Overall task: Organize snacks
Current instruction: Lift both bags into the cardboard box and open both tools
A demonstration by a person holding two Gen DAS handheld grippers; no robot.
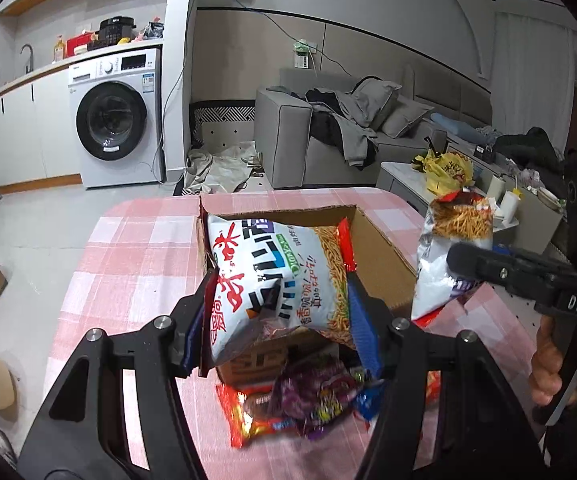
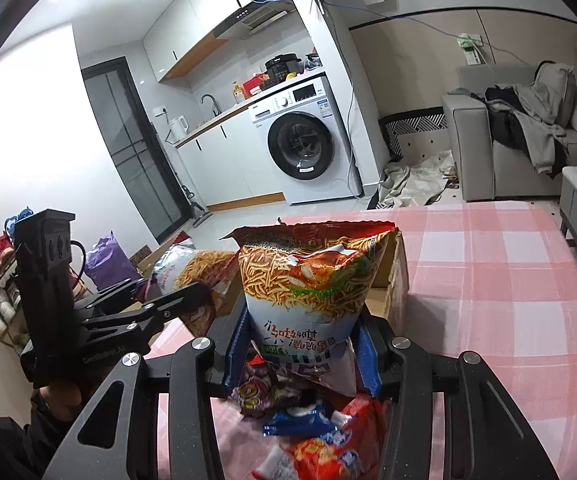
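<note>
The left tool [image 1: 284, 312] is gripping a white-and-red bag of fried noodle sticks [image 1: 276, 276] by its lower end, jaws partly closed on the crinkled foil, and the bag is hanging over the near edge of the open cardboard box [image 1: 380, 248]. The right tool [image 2: 300, 356] is pinching a second noodle-stick bag [image 2: 312, 280] the same way, jaws nearly shut on its bottom seam, with the bag standing upright above the fingers.

The box is sitting on the pink-checked worktop [image 1: 128, 248], ahead of both tools. The left-hand bag is already overlapping the box opening, its long axis running away from the tool toward the far wall of the box. The right-hand bag is hanging beside the box's right wall, so the left hand looks nearer to a drop.

A loose pile of small snack packets [image 1: 312, 396] is lying on the worktop beneath both tools, just in front of the box. It is blurred and partly covered by the held bags, so the count is unclear. Whatever is inside the box is hidden behind the bags.
</note>
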